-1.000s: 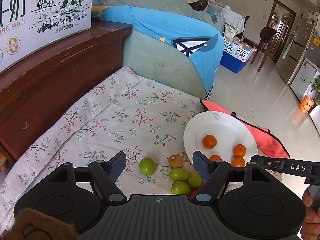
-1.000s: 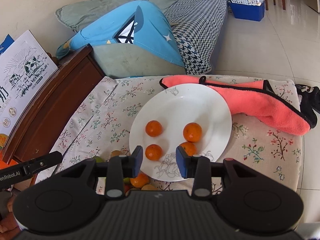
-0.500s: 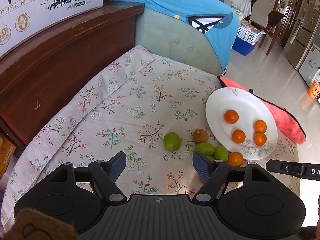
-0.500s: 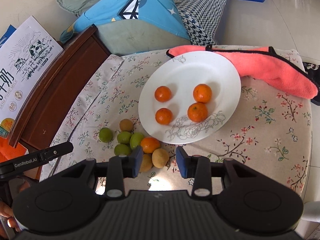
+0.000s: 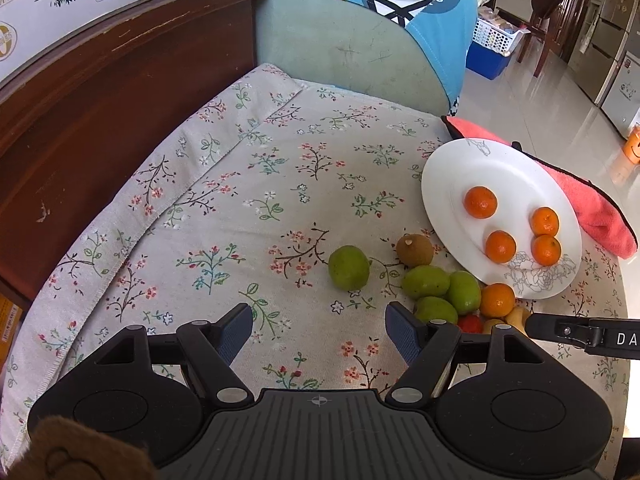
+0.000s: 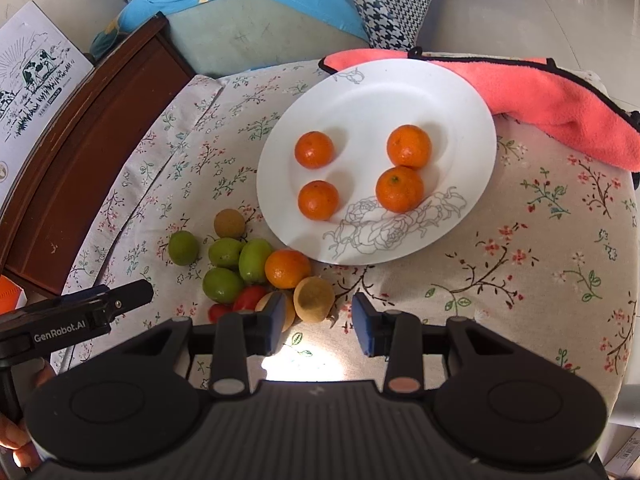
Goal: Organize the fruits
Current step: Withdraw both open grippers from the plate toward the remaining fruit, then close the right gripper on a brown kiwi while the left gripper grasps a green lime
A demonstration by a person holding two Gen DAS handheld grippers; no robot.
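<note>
Oranges (image 6: 362,170), four now, are sitting on the plate (image 6: 460,92); the right claw (image 6: 318,322) is pulling back, apart and empty, nearing the loose orange (image 6: 287,269). The left claw (image 5: 319,330) is apart too.

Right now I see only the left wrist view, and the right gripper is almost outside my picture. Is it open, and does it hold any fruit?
Observer: The right gripper is open and holds nothing.
Operator: Which fruit lies nearest to it?
Observer: A yellow-brown fruit lies just ahead of its fingers, touching the loose orange off the plate.
Operator: I see only one red fruit in the pile. Are there more?
Observer: Yes, two: one red fruit and a second red fruit beside it, both on the near side of the green ones.
</note>
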